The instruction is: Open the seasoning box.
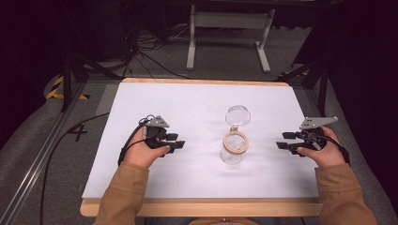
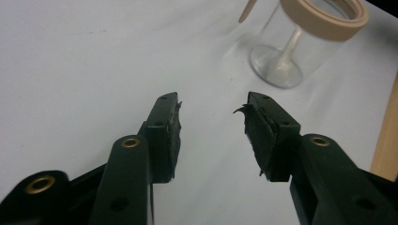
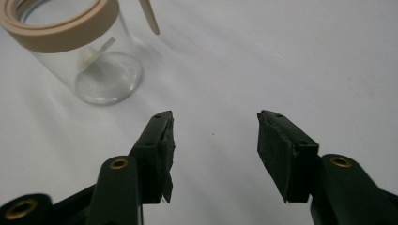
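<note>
Black grippers wide apart, empty.

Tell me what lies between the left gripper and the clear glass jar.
Nothing: in the high view, bare white table separates the left gripper from the clear glass jar.

A white sheet covers the wooden table, with a pale metal stand and black cables on the grey floor beyond.

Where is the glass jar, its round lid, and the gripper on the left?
glass jar (image 1: 233, 149), high view, on its tan rim.
round lid (image 1: 238, 115), high view, middle of the clear disc.
left gripper (image 1: 177, 141), high view, between its jaw tips.
</note>
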The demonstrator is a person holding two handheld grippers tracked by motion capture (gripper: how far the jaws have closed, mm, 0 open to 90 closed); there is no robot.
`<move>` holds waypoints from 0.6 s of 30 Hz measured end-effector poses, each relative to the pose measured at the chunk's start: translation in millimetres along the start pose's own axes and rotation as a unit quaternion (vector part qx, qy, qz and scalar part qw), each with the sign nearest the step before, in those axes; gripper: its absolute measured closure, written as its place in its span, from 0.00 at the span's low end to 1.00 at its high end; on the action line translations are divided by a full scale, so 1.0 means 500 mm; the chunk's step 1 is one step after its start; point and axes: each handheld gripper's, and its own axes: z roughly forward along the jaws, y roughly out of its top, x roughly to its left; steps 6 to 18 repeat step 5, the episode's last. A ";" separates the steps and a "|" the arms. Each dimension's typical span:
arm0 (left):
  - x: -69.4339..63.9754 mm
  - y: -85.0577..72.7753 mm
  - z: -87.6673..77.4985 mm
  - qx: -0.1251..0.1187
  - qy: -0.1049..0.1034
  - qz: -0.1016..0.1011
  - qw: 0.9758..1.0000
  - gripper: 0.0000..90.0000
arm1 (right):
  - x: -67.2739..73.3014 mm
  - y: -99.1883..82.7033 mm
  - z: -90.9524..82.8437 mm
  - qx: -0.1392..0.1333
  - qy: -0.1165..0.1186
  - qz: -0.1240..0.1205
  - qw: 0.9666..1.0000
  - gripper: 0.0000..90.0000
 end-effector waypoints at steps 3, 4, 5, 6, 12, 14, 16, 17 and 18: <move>0.009 -0.005 0.006 0.004 0.012 -0.002 1.000 0.58 | -0.004 -0.003 0.003 -0.002 -0.004 0.009 1.000 0.52; 0.009 -0.005 0.006 0.004 0.012 -0.002 1.000 0.57 | -0.004 -0.003 0.003 -0.002 -0.004 0.009 1.000 0.52; 0.011 -0.005 0.007 0.002 0.018 0.000 1.000 0.57 | -0.004 -0.004 0.004 0.000 -0.005 0.011 1.000 0.52; 0.011 -0.005 0.007 0.002 0.018 0.000 1.000 0.57 | -0.004 -0.004 0.004 0.000 -0.005 0.011 1.000 0.52; 0.011 -0.005 0.007 0.002 0.018 0.000 1.000 0.57 | -0.004 -0.004 0.004 0.000 -0.005 0.011 1.000 0.52; 0.011 -0.005 0.007 0.002 0.018 0.000 1.000 0.57 | -0.004 -0.004 0.004 0.000 -0.005 0.011 1.000 0.52; 0.011 -0.005 0.007 0.002 0.018 0.000 1.000 0.57 | -0.004 -0.004 0.004 0.000 -0.005 0.011 1.000 0.52; 0.011 -0.005 0.007 0.002 0.018 0.000 1.000 0.57 | -0.004 -0.004 0.004 0.000 -0.005 0.011 1.000 0.52; 0.011 -0.005 0.007 0.002 0.018 0.000 1.000 0.57 | -0.004 -0.004 0.004 0.000 -0.005 0.011 1.000 0.52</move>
